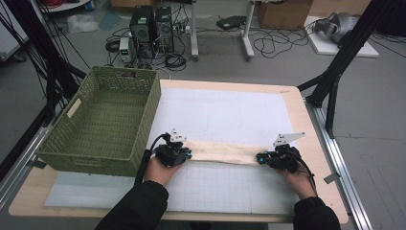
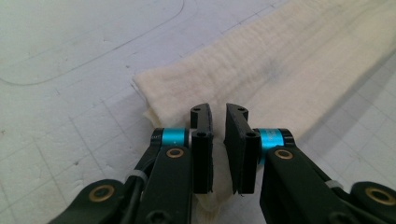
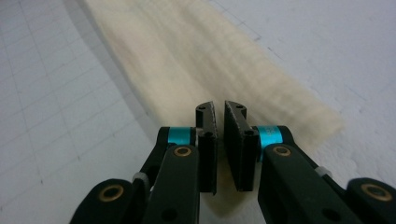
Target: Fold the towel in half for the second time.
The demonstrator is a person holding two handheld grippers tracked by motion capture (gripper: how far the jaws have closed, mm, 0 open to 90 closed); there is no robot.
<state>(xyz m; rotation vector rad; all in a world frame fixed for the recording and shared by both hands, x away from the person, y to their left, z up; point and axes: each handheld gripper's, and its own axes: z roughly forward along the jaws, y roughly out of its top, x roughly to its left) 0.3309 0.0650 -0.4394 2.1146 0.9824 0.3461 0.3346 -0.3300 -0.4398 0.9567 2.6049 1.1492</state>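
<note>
Long cream cloth strip (image 1: 222,152) lying left to right on white mat (image 1: 230,115), left gripper (image 1: 184,154) and right gripper (image 1: 262,158) each pinching an end, jaws nearly closed

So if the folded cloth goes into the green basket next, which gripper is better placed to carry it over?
Probably the left gripper. It grips the cloth end right beside the basket, while the right gripper holds the far end.
</note>
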